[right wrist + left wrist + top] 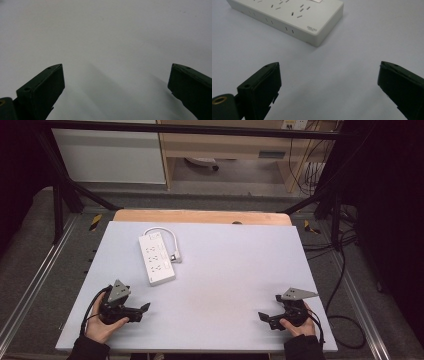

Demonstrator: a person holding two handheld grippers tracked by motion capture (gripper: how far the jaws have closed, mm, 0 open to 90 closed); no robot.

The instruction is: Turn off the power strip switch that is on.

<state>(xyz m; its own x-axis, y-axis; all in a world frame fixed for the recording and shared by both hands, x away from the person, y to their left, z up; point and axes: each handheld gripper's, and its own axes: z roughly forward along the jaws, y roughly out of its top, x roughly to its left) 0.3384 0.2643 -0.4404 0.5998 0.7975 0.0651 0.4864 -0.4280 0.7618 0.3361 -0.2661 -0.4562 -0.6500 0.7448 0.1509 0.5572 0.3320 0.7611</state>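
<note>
- Biggest thing on show: the pale grey table (225, 270), a broad board lying flat with a strip of wooden edge at its far side; everything below is placed against the power strip.
- And here is the power strip (156, 259), white and oblong, lying flat on the table, socket faces up, with its long axis running away from the person and slightly skewed.
- In the left gripper view the power strip (294, 17) sits just ahead of the jaws, its near corner pointing toward them, slots visible on top and along the side.
- The white cord (167, 237) loops out from the strip's far end, curves round its right side and ends in a plug lying just beside the strip's right edge.
- The left gripper (142, 312) is the nearer one to the strip, held low over the table a little this side of the strip's near end, nose aimed right; its jaws stand wide apart, nothing between them, not touching the strip.
- The right gripper (264, 318) sits well apart from the strip, far off to its right and nearer the person, nose aimed left; jaws spread wide too, with bare table between them.
</note>
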